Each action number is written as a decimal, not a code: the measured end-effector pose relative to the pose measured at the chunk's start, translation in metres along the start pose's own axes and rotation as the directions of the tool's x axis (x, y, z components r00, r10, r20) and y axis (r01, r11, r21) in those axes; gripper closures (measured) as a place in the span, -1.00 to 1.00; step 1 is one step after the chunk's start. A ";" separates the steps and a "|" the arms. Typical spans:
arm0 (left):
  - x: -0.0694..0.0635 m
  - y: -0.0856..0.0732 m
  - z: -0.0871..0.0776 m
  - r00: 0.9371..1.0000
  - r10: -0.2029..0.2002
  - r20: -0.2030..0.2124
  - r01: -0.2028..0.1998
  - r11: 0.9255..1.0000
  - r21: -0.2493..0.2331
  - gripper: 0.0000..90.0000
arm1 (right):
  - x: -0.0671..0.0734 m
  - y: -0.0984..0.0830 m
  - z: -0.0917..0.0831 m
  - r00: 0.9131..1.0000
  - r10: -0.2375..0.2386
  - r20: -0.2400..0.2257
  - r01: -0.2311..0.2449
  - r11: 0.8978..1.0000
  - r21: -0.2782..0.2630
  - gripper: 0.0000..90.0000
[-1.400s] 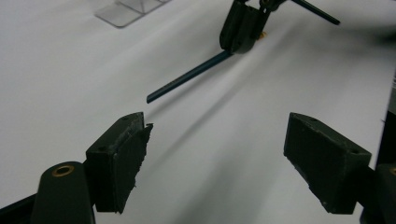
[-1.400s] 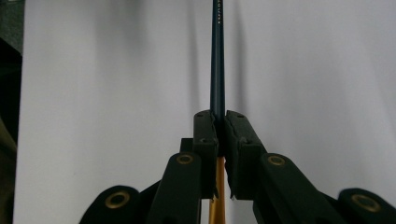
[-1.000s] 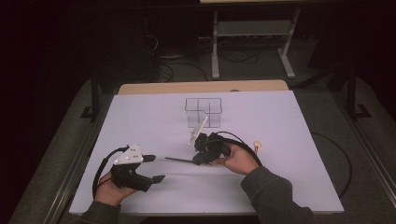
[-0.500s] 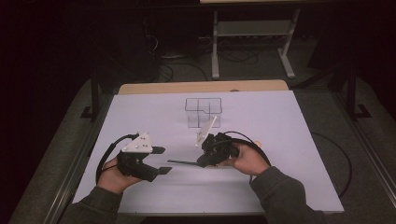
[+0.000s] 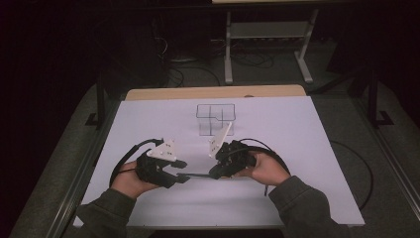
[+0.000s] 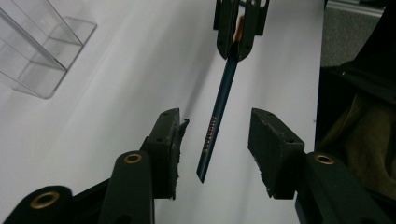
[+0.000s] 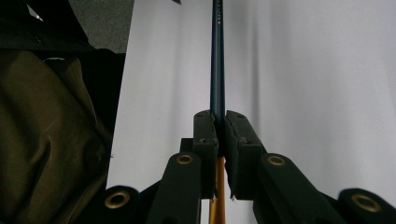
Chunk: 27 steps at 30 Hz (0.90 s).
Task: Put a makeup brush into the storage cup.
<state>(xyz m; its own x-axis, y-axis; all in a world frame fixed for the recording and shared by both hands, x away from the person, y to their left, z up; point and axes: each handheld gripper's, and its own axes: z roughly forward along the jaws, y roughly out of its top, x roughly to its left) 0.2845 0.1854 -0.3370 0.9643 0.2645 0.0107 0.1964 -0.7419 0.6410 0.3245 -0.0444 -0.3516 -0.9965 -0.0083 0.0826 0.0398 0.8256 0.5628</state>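
Observation:
A dark blue pencil (image 5: 198,174) with an orange rear end lies level above the white table. My right gripper (image 5: 216,173) is shut on it near that rear end; in the right gripper view the pads (image 7: 205,130) pinch the pencil (image 7: 217,60), which runs straight away. My left gripper (image 5: 181,171) faces it from the left. In the left gripper view the pencil's free end (image 6: 217,126) hangs between my left gripper's (image 6: 214,140) pads with a gap on each side. These jaws have just been closing. The right gripper (image 6: 240,44) shows at the top.
A clear plastic compartment box (image 5: 216,119) stands on the white table sheet (image 5: 307,148) behind the grippers, and shows again as the box (image 6: 37,51) at the upper left. Olive sleeves (image 7: 46,140) come in from the near edge. Cables trail from both grippers.
My left hand has come right and up from the table's left until its jaws straddle the pencil's free end. The right hand with the pencil has risen slightly and shifted right.

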 end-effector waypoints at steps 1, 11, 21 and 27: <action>0.001 0.000 0.001 1.000 0.007 0.007 -0.007 1.000 0.012 0.24 | 0.000 0.000 0.000 1.000 0.004 -0.004 -0.004 1.000 0.005 0.85; 0.001 0.002 0.011 0.997 0.018 0.075 -0.022 0.998 0.051 0.48 | 0.003 0.002 0.006 1.000 -0.027 -0.013 0.027 0.999 0.018 0.85; 0.002 0.003 0.016 0.995 0.033 0.097 -0.041 0.996 0.081 0.62 | 0.006 0.003 0.006 0.999 -0.041 -0.013 0.042 0.999 0.022 0.85; 0.002 0.004 0.018 0.994 0.027 0.110 -0.038 0.994 0.099 0.74 | 0.006 0.004 0.007 0.998 -0.053 -0.016 0.053 0.998 0.017 0.85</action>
<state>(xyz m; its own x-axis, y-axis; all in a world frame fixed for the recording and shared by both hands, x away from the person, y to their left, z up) 0.2908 0.1717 -0.3486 0.9830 0.1748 -0.0564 0.1760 -0.8087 0.5613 0.3178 -0.0367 -0.3547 -0.9960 -0.0613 0.0658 -0.0148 0.8334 0.5525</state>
